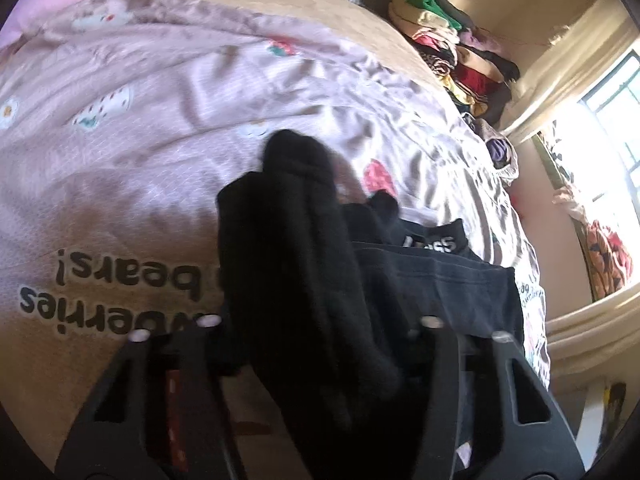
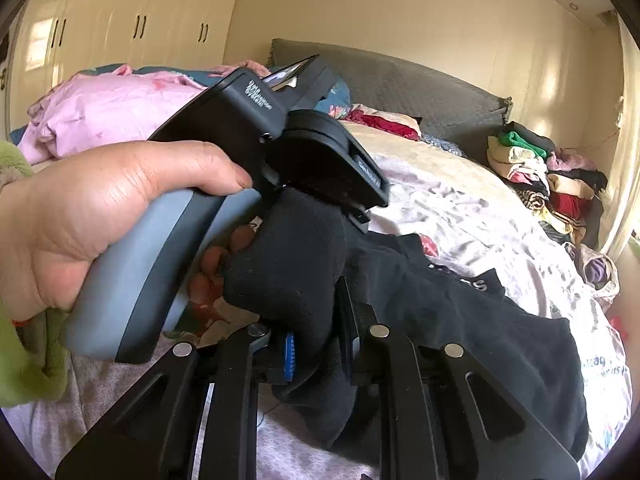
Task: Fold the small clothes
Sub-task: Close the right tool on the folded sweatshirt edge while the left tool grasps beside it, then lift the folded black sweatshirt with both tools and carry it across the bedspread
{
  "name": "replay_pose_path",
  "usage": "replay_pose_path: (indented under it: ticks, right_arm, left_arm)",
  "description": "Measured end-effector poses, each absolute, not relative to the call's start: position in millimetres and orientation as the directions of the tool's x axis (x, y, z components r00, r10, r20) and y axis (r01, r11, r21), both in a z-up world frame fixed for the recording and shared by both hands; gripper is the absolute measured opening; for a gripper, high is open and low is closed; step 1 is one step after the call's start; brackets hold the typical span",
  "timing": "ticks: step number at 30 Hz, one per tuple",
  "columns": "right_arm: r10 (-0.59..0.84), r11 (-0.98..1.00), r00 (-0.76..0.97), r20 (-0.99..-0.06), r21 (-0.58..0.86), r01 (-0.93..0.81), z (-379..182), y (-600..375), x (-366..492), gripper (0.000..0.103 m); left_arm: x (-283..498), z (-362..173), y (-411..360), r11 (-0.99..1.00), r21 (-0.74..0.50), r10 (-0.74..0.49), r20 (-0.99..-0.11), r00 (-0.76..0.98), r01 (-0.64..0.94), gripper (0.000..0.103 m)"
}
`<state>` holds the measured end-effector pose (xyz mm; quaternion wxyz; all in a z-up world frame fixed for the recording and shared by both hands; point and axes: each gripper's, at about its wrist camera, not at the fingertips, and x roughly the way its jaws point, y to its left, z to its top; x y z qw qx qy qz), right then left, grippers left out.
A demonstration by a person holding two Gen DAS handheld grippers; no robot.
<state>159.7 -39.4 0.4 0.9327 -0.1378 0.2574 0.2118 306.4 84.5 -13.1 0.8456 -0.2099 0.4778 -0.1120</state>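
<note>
A black sock [image 1: 288,248] hangs bunched between the fingers of my left gripper [image 1: 316,344], which is shut on it above the bed. The same sock [image 2: 292,264] shows in the right wrist view, running from the left gripper's body [image 2: 224,152], held by a hand, down into my right gripper [image 2: 316,344], which is also shut on it. A black garment with white lettering [image 1: 436,276] lies flat on the pink bedspread [image 1: 160,120] just beyond; it also shows in the right wrist view [image 2: 480,312].
A stack of folded clothes [image 2: 548,172] sits at the bed's far right by the wall. A pink duvet heap [image 2: 108,108] and a grey headboard [image 2: 420,88] lie behind. A bright window [image 1: 608,128] is at right. Wardrobe doors [image 2: 136,20] stand at the back left.
</note>
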Motion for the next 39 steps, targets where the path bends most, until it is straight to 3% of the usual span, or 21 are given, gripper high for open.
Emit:
replay_pose_path:
  ticks: [3,6,22,39]
  right_arm:
    - [0.321,0.882,0.788,-0.525,-0.138,-0.451,7,-48,158,0.015]
    - [0.322,0.89,0.8,-0.507,-0.125,-0.437,14,-59,158,0.015]
    - [0.277,0.939,0.844,-0.459,-0.056,-0.339,38,-114,149,0.014]
    - [0.224,0.969,0.856,-0.466,0.015,-0.246,41,-159,141,0.012]
  left_arm:
    - [304,-1,75,0.892,-0.452,-0.386,-0.752,0.534,0.008,0.024]
    - [301,11,69,0.897,-0.442,-0.382,-0.742,0.551,0.027,0.019]
    - [292,51,23,0.904,-0.415,-0.393,-0.713,0.58,0.103,0.019]
    - [292,62,-24,0.892,-0.418,-0.437,-0.705,0.559,0.172,0.019]
